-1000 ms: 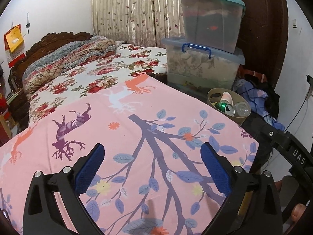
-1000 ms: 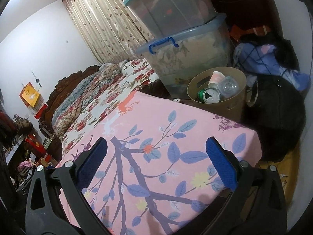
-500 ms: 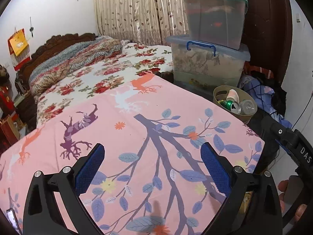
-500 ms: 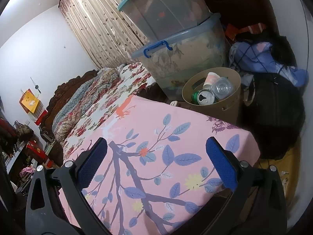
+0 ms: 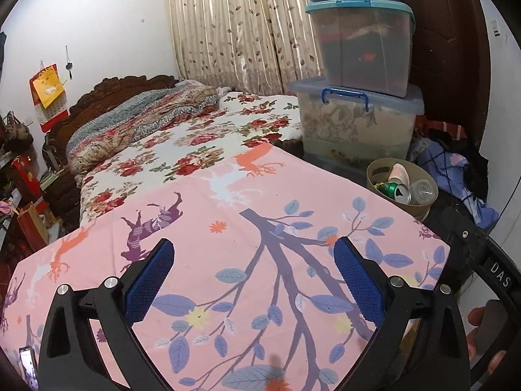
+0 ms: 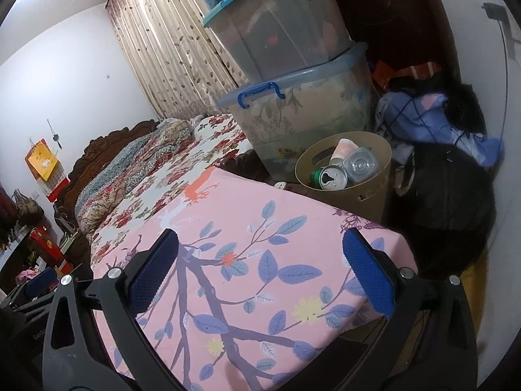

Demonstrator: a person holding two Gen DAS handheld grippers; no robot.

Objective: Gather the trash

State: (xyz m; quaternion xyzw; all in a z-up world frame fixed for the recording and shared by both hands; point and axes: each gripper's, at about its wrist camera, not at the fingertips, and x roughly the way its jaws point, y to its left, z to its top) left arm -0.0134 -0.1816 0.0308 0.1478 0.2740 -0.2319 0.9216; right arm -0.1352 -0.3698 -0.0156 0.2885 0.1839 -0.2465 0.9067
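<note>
A tan round bin (image 5: 420,208) (image 6: 374,182) stands on the floor past the far right corner of a table covered with a pink leaf-print cloth (image 5: 228,260) (image 6: 260,244). In it lie a green can (image 5: 395,190) (image 6: 327,176), a clear plastic bottle (image 5: 423,189) (image 6: 359,164) and a paper cup (image 5: 400,172) (image 6: 343,150). My left gripper (image 5: 252,277) is open and empty above the cloth. My right gripper (image 6: 260,267) is open and empty above the cloth's right part, with the bin ahead of it.
Stacked clear storage boxes (image 5: 355,114) (image 6: 299,97) stand behind the bin. A bed with a floral sheet (image 5: 195,137) lies beyond the table. Dark bags and blue clothes (image 6: 449,163) are piled right of the bin by the wall. A dark wooden door (image 5: 449,49) is behind.
Both grippers have drawn back and risen a little from the bin, so more of the room shows. Both stay open and empty.
</note>
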